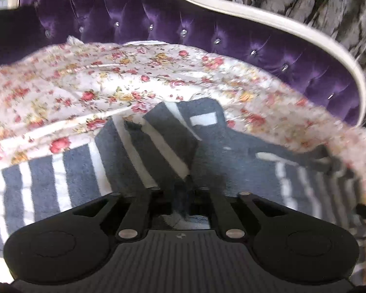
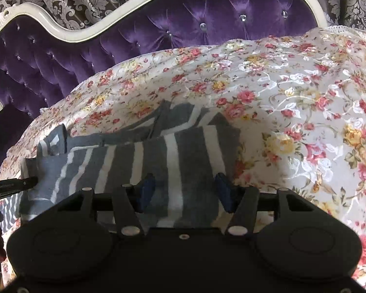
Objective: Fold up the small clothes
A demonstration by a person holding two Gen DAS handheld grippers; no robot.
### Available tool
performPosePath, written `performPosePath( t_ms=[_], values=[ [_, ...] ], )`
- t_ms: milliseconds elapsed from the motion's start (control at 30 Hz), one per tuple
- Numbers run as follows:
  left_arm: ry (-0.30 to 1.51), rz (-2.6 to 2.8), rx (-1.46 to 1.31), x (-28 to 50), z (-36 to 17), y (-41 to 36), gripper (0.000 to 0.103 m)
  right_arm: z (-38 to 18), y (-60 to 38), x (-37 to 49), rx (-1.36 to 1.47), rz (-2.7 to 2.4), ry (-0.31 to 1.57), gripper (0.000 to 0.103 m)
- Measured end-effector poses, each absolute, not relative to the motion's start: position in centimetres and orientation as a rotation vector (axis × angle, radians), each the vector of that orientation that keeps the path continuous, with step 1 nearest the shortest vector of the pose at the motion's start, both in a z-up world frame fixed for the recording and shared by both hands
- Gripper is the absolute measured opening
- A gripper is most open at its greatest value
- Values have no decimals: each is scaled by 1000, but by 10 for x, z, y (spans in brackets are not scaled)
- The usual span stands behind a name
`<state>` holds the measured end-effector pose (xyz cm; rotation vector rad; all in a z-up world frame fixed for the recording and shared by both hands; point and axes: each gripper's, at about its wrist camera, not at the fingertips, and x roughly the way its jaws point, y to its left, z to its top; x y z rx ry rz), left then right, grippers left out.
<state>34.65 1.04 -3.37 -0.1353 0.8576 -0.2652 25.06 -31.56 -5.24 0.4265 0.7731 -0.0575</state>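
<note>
Item: grey-and-white striped garment (image 2: 144,161), centre of right wrist frame, lying on floral bedspread (image 2: 292,92); one flap already turned over, further folds judged outstanding

Left gripper (image 1: 183,195): lower centre, jaws narrow, fold of striped cloth between them; whether pads press on it, cannot tell

Right gripper (image 2: 184,195): lower centre, jaws wide, astride near hem, nothing clamped

Backdrop: purple tufted headboard (image 2: 61,56), upper left

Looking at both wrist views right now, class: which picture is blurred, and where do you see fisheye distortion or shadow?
Left wrist view: motion-blurred, worst toward the right edge, smearing the striped garment and floral bedspread. Right wrist view: sharp; a shadow falls on the bedspread beside the garment's right end. Both views: fisheye bends the white headboard frame and bulges the bed.
</note>
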Motion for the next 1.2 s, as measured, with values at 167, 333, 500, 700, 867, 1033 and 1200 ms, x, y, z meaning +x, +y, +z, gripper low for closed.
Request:
performPosePath(
  t_ms=[167, 333, 500, 700, 867, 1033, 1200],
  values=[
    [820, -356, -289, 331, -18, 47, 54, -36, -312, 239, 442, 3, 660, 62],
    [768, -283, -348, 303, -3, 100, 58, -28, -301, 237, 493, 94, 589, 62],
    [764, -153, -429, 281, -6, 170, 59, -26, -277, 236, 512, 197, 566, 62],
    [781, 9, -657, 258, -36, 252, 59, -27, -247, 232, 457, 270, 565, 62],
    [816, 54, -808, 250, -70, 281, 59, -31, -233, 231, 431, 295, 581, 62],
    [821, 76, -891, 251, -94, 292, 59, -34, -227, 230, 415, 303, 588, 62],
    [755, 104, -922, 263, -95, 300, 57, -37, -226, 231, 412, 305, 598, 62]
  ],
)
